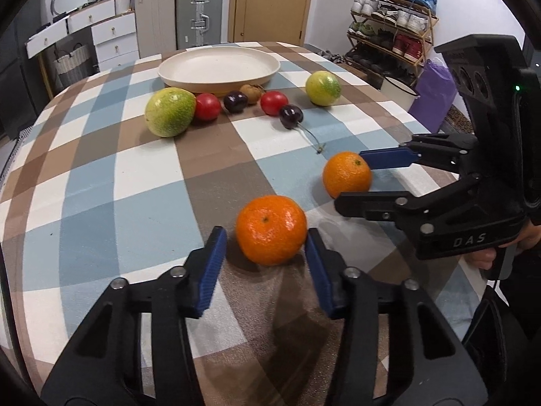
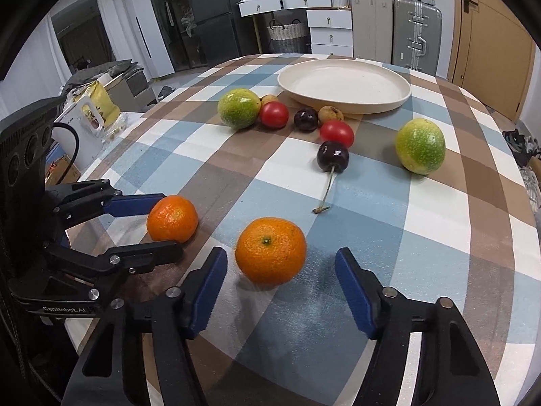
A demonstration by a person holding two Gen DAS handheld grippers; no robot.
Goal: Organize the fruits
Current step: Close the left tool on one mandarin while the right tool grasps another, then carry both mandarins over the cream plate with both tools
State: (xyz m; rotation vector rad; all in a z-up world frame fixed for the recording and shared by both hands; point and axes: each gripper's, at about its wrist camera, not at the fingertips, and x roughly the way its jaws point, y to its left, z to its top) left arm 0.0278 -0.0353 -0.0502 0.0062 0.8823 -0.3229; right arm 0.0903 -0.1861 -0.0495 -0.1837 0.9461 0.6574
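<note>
two tangerines (image 1: 271, 229) (upright), plate (image 1: 219, 67) bare

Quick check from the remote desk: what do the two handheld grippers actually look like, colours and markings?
Both are matte black linkage frames with silver pivot bolts and ribbed blue finger pads. The right gripper body is embossed "DAS" and shows a green light; the left gripper reads "GenRobot.AI", with a black cable behind it.

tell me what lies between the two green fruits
Left wrist view: between the big green fruit and the small one lie two tomatoes, two cherries, one brown fruit.
</note>
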